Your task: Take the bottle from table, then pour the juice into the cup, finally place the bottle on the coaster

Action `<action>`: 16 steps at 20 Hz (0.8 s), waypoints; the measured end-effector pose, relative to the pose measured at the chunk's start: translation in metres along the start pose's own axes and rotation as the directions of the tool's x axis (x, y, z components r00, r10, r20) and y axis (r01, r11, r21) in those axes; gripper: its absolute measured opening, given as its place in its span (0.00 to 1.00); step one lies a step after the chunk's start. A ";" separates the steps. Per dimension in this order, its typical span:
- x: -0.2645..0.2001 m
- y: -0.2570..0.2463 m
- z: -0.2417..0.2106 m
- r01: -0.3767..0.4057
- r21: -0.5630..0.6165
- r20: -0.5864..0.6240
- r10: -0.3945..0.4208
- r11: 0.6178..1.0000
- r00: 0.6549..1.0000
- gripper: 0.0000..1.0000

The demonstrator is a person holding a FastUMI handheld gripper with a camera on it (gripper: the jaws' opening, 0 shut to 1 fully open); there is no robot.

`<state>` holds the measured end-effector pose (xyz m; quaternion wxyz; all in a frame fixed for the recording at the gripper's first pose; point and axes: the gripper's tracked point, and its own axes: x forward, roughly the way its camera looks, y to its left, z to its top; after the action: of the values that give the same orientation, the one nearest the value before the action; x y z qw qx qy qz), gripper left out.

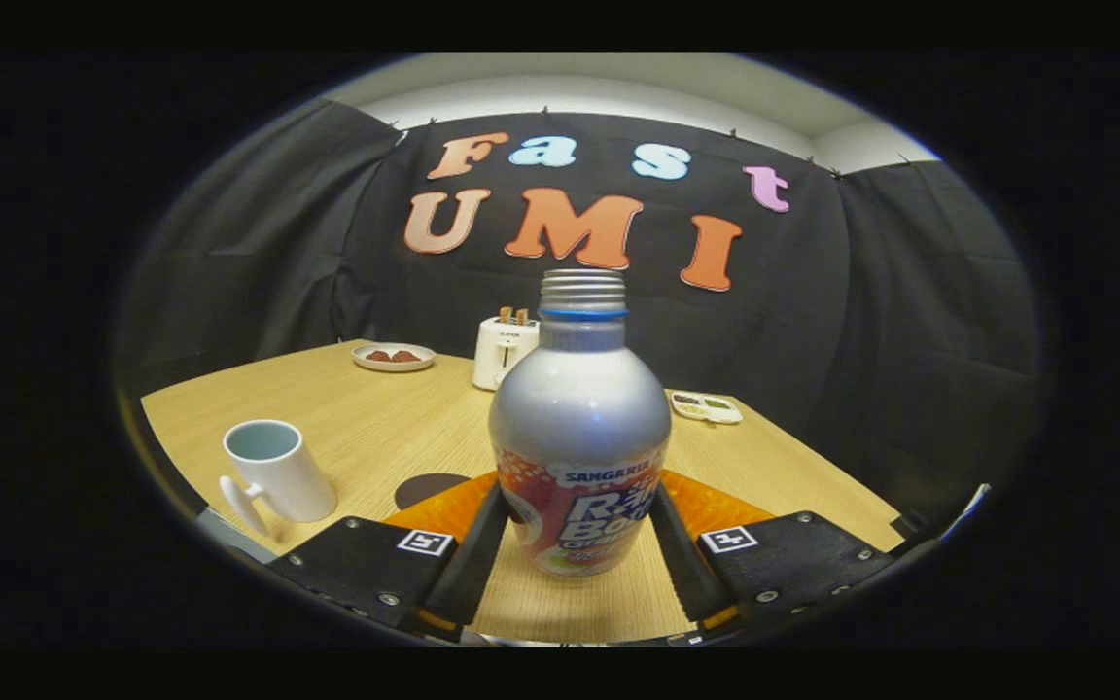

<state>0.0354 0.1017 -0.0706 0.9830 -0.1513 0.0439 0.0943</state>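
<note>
Gripper [578, 533] fingers flanking bottle [579, 428] (contact unclear)

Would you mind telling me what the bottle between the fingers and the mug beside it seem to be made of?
The silver bottle with the uncapped threaded neck looks like brushed aluminium: matte metallic sheen, soft highlights, a printed label band. The tool appears shut on it. The white handled mug is probably glazed ceramic: thick rim, smooth, slightly glossy wall.

white toaster [504, 352], plate of snacks [393, 357], small tray [706, 406] on far table.
</note>
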 end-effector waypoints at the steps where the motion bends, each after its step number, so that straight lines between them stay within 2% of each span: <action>1: -0.001 0.003 0.002 0.004 -0.023 0.000 -0.004 1.000 1.000 0.78; 8: -0.004 0.022 0.015 0.054 -0.214 0.001 -0.055 0.975 0.998 0.78; 16: -0.005 0.062 0.037 0.057 -0.465 0.043 -0.041 0.884 0.998 0.77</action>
<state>0.0203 0.1705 -0.0530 0.9206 -0.3823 0.0003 0.0796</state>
